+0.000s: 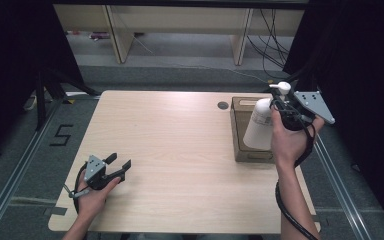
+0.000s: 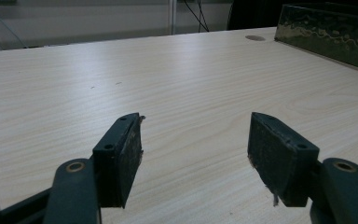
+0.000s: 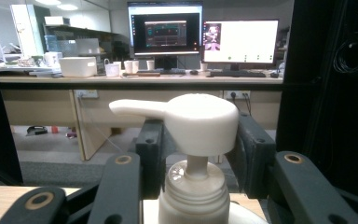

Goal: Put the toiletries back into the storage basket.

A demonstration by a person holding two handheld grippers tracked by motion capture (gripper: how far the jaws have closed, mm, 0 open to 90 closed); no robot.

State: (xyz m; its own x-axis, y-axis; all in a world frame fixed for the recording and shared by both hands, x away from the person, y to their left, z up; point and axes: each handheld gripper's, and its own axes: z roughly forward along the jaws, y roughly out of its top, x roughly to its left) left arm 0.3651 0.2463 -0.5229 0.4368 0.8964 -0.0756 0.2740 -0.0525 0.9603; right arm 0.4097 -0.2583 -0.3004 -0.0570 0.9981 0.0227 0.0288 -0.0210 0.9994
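A white pump bottle (image 1: 258, 127) hangs tilted over the open brown box (image 1: 239, 150) at the table's right side. My right gripper (image 1: 279, 108) is shut on the bottle just below its pump head. In the right gripper view the pump head (image 3: 200, 119) sits between the two jaws of the right gripper (image 3: 200, 140), with its spout pointing left. Near the front left of the table (image 1: 180, 150), my left gripper (image 1: 119, 163) rests low in a hand. Its jaws stand open with nothing between them, as the left gripper (image 2: 196, 140) shows over bare wood. The box's dark side (image 2: 326, 37) lies far off to the upper right.
A round cable hole (image 1: 223, 105) sits in the tabletop just left of the box. Behind the table are wooden desk legs (image 1: 120, 40) and loose cables (image 1: 272, 45). Black curtains flank both sides. Two lit monitors (image 3: 200, 35) stand on a far desk.
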